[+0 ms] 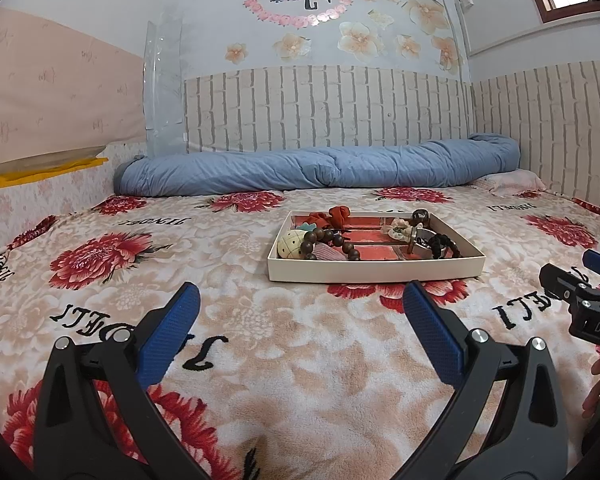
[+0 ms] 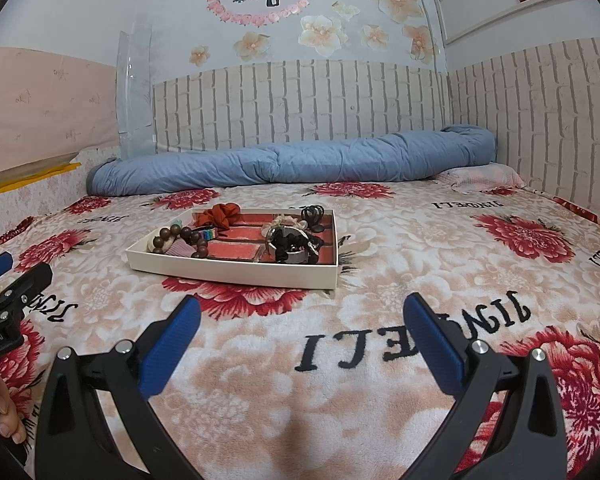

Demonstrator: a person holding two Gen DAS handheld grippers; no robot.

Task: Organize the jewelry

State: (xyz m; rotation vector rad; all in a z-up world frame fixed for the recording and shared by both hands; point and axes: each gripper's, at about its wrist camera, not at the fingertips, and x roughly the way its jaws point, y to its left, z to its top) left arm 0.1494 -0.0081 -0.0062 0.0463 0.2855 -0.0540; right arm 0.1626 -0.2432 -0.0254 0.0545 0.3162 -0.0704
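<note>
A shallow white tray (image 1: 374,270) with a red lining lies on the floral blanket; it also shows in the right wrist view (image 2: 236,270). It holds a brown wooden bead bracelet (image 1: 332,242), a red scrunchie (image 1: 338,216), a black hair claw (image 1: 420,216), a black bead bracelet (image 1: 442,246), a pale round piece (image 1: 290,244) and other small items. My left gripper (image 1: 300,300) is open and empty, just short of the tray's near edge. My right gripper (image 2: 302,312) is open and empty, in front of the tray's right corner.
A rolled blue quilt (image 1: 320,168) lies along the far side of the bed against the brick-pattern wall. A pink pillow (image 2: 484,178) sits at the far right. The bed's left side has a low floral-covered border (image 1: 40,196). Open blanket surrounds the tray.
</note>
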